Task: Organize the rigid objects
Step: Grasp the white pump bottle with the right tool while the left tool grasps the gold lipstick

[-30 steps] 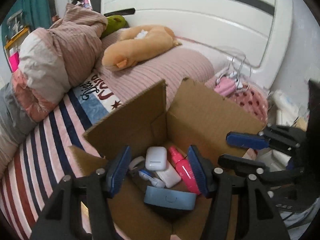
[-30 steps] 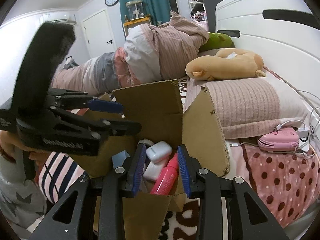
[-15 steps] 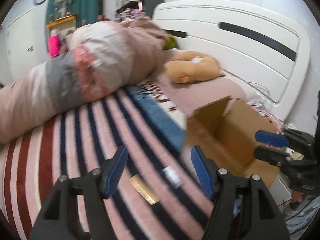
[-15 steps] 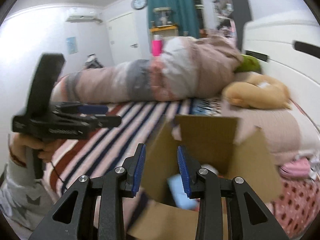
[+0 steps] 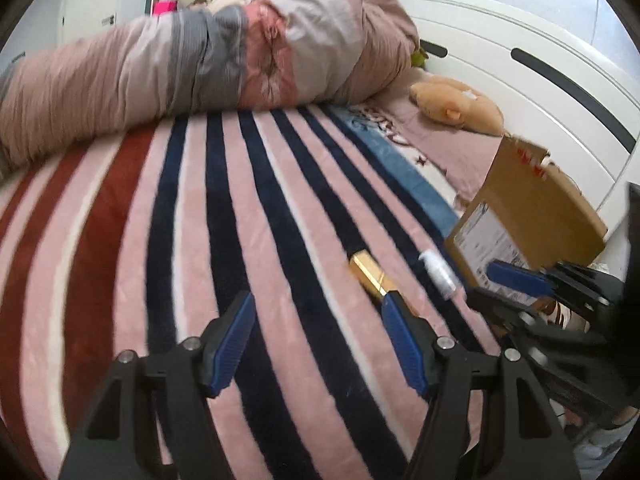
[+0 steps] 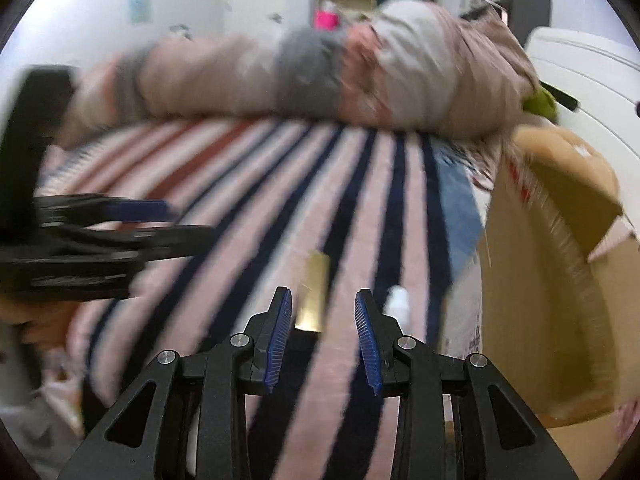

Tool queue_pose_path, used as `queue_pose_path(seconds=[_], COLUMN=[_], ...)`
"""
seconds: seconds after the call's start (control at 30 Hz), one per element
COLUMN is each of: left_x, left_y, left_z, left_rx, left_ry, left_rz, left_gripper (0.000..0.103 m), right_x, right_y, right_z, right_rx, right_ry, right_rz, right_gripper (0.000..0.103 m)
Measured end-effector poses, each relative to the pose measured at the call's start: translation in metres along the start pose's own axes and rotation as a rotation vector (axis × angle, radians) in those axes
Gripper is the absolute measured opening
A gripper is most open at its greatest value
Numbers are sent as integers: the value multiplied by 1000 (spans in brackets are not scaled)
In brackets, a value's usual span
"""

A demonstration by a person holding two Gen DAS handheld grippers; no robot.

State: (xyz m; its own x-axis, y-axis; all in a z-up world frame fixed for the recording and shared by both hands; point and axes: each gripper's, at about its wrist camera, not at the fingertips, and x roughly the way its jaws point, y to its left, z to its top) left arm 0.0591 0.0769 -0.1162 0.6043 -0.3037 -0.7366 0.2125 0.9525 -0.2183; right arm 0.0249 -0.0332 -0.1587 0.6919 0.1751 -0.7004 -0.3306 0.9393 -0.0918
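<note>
A gold rectangular case (image 5: 368, 276) and a small white bottle (image 5: 438, 274) lie on the striped blanket (image 5: 160, 260), just left of the open cardboard box (image 5: 528, 208). My left gripper (image 5: 317, 298) hangs open over the blanket, nothing between its fingers; the gold case lies just past its right fingertip. My right gripper (image 6: 322, 292) points at the gold case (image 6: 316, 280), jaws narrowly apart and empty, with the white bottle (image 6: 398, 304) beside its right finger. The cardboard box (image 6: 540, 280) fills the right edge of the blurred right wrist view. Each gripper shows in the other's view.
A rolled pink and grey duvet (image 5: 200, 60) lies across the far side of the bed. A tan plush toy (image 5: 456, 108) rests on the pillow by the white headboard (image 5: 520, 80). A hand holds the left gripper (image 6: 184, 220) at the left.
Both grippers have swung left, away from above the box's opening, and dropped toward the striped blanket. The gold case and white bottle have come into view; the box's contents are hidden.
</note>
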Motion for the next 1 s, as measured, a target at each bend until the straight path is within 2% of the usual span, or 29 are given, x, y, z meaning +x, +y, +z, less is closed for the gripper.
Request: queue_pose_path(seconds=[0.17,0.37,0.4,0.5,0.53,0.73,0.93,1.0], left_x=[28,60,65,81,85,110,96,86], left_y=[-2,-21,-25,-33,-36,-54,-46,-42], left_z=[-14,-9,-8,-3,-2,-1,-7,-11], left_rx=[-37,-54,-58,-73,-73,-41,-25,-7], left_ry=[32,67,72,88,95,115,125,136], left_rz=[-74,-165,-181,-218,-221,-161,-190,-189], left_gripper=[62,62,62,61,57,36,17,15], right_x=[46,72,73,83,84,76,69,64], right_y=[-15,-14,-17,-31,-35,-46,-50,-48], right_z=[-13,-20,-20,-22,-25,-29,-29,-31], right_rx=[25,-70,-65,-28,-16,39,76,85], right_ry=[68,67,61,98,111,90,102,107], right_rz=[-128,-282,-299,-261,-244,-179,-65,-18], right_gripper=[29,28,26,23,22,20,20,20])
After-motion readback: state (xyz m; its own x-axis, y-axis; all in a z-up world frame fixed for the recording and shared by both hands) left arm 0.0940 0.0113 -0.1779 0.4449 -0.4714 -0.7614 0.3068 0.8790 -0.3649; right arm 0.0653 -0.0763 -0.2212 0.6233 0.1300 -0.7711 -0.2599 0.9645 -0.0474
